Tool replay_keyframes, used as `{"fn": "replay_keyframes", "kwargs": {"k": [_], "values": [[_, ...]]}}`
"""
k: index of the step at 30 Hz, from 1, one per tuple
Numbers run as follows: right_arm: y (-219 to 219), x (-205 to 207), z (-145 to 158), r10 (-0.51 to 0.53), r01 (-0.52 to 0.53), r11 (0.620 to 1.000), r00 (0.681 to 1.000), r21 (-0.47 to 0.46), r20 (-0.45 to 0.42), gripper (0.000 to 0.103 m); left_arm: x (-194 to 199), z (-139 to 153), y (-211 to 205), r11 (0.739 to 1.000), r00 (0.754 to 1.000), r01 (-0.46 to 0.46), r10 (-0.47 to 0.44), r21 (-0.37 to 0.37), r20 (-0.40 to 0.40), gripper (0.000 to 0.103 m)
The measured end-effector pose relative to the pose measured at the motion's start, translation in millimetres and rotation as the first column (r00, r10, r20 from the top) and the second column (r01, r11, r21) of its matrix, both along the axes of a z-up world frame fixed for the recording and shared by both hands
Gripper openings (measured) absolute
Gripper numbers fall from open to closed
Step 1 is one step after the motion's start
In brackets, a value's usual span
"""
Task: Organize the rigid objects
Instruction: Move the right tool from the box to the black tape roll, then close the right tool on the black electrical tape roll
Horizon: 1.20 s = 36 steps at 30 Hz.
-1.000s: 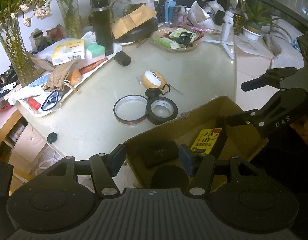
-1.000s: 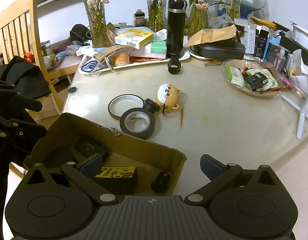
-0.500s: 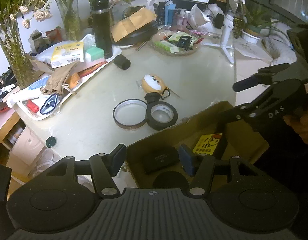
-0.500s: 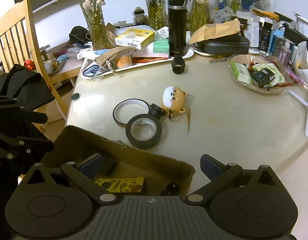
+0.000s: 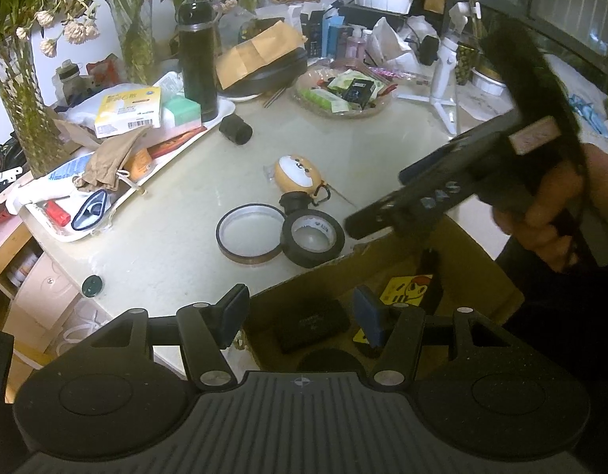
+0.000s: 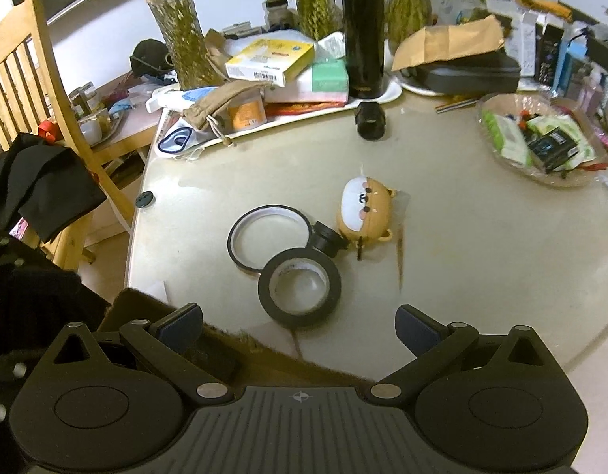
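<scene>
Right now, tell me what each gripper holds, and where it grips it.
Nothing is held. The left gripper hangs open over the cardboard box; the right gripper is open above the black tape roll.

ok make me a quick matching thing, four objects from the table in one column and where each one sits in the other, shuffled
Things:
1. black tape roll
2. yellow box
3. bear-face case
4. yellow-label packet

Places:
A. inside the cardboard box
B. on the stack on the white tray
C. on the bare tabletop, nearest the cardboard box's edge
D. on the bare tabletop, just beyond the small black cap

Pairs: 1-C, 2-B, 3-D, 4-A
</scene>
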State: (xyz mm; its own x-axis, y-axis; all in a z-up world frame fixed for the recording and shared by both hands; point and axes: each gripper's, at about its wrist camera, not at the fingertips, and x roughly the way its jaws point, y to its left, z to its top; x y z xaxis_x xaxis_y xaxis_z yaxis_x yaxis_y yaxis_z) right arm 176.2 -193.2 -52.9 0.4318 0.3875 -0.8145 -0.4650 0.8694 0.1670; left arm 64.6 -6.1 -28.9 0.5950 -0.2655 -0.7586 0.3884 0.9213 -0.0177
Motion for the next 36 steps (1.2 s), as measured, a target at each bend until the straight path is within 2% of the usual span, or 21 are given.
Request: {"fn": "replay_keyframes", "kwargs": {"k": [11, 21, 24, 30, 36], "values": [[24, 37, -20, 0.02, -0.022, 0.999, 0.997, -0.03, -0.073, 0.103, 0, 12, 5, 1.0, 0.999, -0.028, 0.028, 0.001, 0.024, 0.057], [35, 57, -49, -0.031, 0.027, 0.999, 0.987, -0.031, -0.155, 0.102, -1, 11, 14, 0.999, 0.999, -0.042, 0.042, -0.006, 0.019, 0.058], [39, 61, -55, -0.034, 0.029, 0.999, 0.986, -0.037, -0.161, 0.097, -1, 10, 16, 0.999, 0.999, -0.046, 0.046, -0.007, 0.016, 0.058], [44, 66, -66, -0.058, 0.049, 0.997, 0.982, -0.054, -0.178, 0.092, 1, 9, 20, 0.998, 0.998, -0.055, 0.055, -0.01, 0.01, 0.058], [46, 67, -70, -0.062, 0.053, 0.997, 0.98, -0.053, -0.189, 0.08, 3, 8, 23, 0.998, 0.998, -0.063, 0.063, -0.014, 0.007, 0.058]]}}
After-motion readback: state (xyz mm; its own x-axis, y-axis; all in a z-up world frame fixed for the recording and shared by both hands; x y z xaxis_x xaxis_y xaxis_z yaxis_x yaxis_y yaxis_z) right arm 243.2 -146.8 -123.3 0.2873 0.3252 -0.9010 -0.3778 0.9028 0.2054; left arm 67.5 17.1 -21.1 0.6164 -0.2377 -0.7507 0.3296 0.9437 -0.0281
